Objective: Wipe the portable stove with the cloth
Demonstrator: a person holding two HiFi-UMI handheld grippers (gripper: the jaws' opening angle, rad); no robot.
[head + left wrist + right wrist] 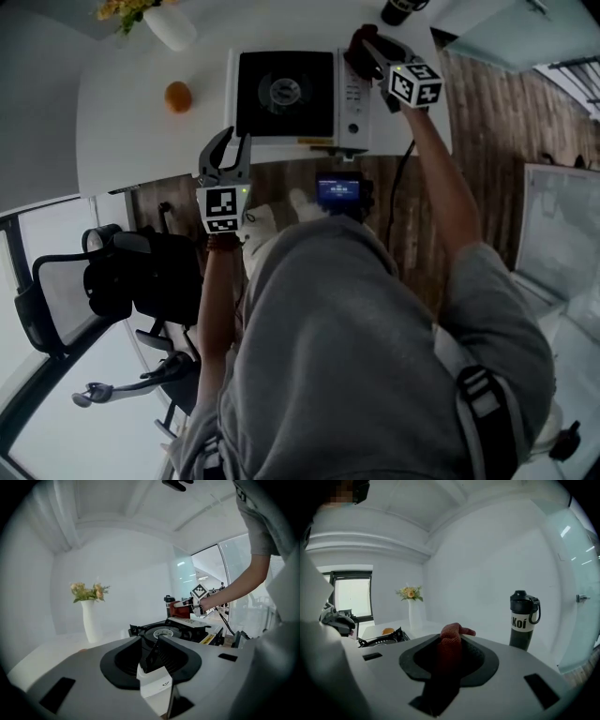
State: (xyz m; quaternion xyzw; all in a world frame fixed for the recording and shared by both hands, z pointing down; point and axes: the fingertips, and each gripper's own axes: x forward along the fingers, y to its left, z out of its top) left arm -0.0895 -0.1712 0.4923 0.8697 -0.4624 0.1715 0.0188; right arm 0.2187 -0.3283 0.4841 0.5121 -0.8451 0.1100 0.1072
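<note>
While the right hand-held gripper (373, 52) clamps the red cloth (451, 644) over the portable stove's (286, 94) control panel, upper right of the head view, likely poised to wipe, the left hand-held gripper (230, 145) hangs empty, jaws partly apart, at the stove's near edge. Whether the cloth touches the stove, I can't tell.

Portable stove (286, 94): white, black top, round burner, flat at table's (122, 122) near edge; cloth (360, 52): dark red, bunched, above table's right end.
</note>
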